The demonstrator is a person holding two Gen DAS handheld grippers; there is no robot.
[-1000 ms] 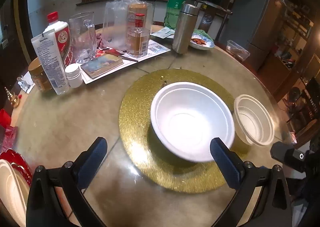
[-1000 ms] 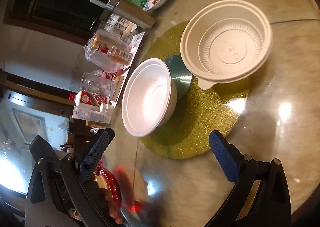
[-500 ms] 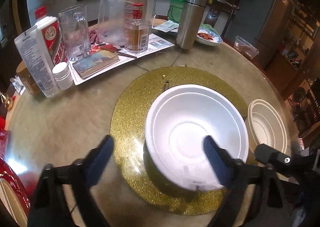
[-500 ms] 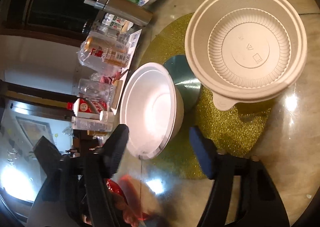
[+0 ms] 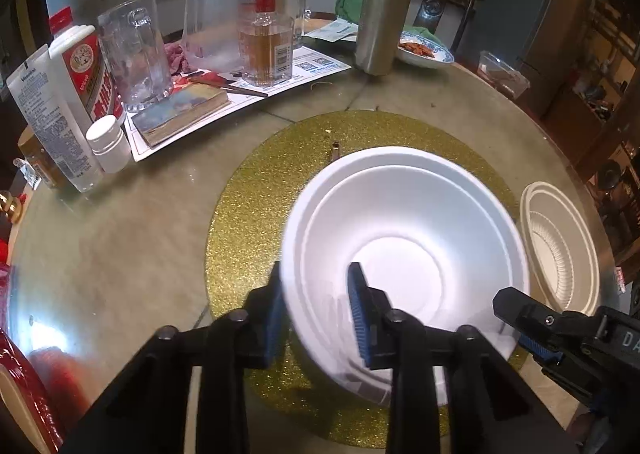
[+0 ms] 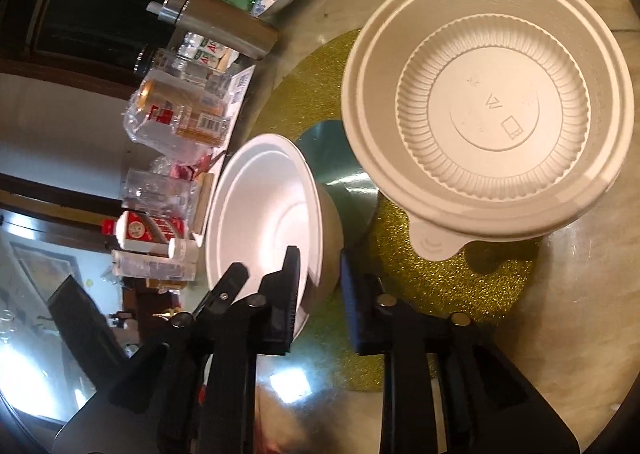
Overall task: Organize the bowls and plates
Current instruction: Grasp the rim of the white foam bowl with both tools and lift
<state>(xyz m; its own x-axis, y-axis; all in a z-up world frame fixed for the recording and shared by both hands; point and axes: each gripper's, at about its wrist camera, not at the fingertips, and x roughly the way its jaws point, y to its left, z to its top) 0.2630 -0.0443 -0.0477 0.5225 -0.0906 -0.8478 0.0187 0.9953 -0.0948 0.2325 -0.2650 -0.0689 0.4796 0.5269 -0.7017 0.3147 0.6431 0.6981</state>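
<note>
Left wrist view: the left claw, gaping wide a second ago, is now closing over the near rim of the white foam bowl, one pad inside, one outside. The right claw is likewise closing on its opposite rim. The bowl is sitting on the gold glitter round mat on the glass surface. Beyond are lying a beige ribbed plastic bowl, then a steel flask.

A white bowl is sitting on a glittering gold mat; a ribbed cream bowl is lying at three o'clock.
</note>
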